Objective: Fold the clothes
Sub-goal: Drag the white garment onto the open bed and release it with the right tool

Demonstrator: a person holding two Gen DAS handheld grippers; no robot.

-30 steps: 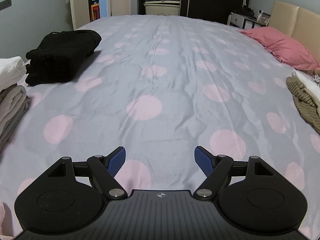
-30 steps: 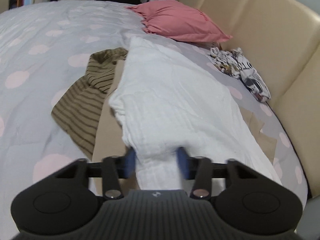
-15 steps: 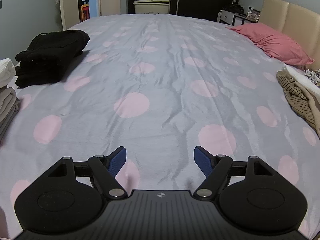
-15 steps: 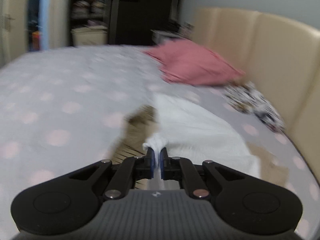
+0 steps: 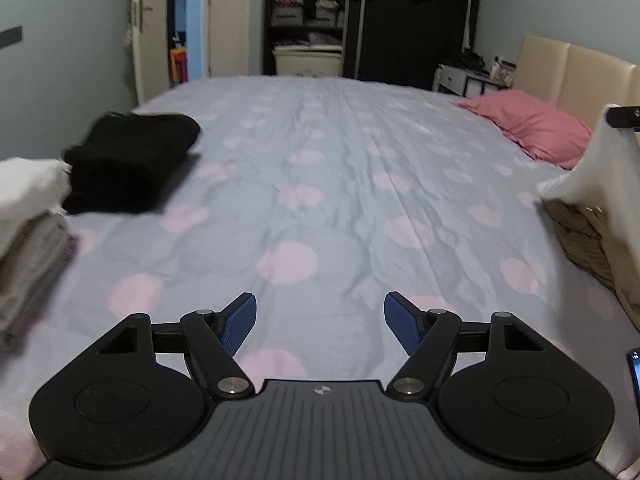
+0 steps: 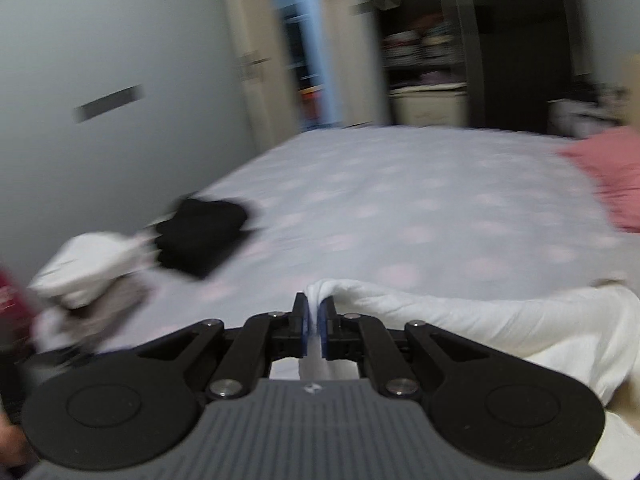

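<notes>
Right gripper (image 6: 315, 322) pinching a white garment (image 6: 460, 320) above the bed; left gripper (image 5: 320, 328) open and holding nothing

In the right wrist view the blue pads (image 6: 306, 326) are closed on a bunched fold of the white garment, which trails from the jaws toward 3 o'clock and hangs down at the frame's right edge; the left wrist view catches the same cloth at 3 o'clock, lifted above a striped olive-brown garment (image 5: 584, 240) lying on the grey bedspread with pink dots (image 5: 340, 184). The left gripper's pads (image 5: 240, 324) stand wide apart over bare bedspread. At 9 to 10 o'clock in the left view sit a folded black stack (image 5: 128, 160) and, nearer, a white-over-grey folded pile (image 5: 28, 216). A pink pillow (image 5: 532, 128) lies at 2 o'clock by the beige headboard (image 5: 576, 68). The right view is motion-blurred
</notes>
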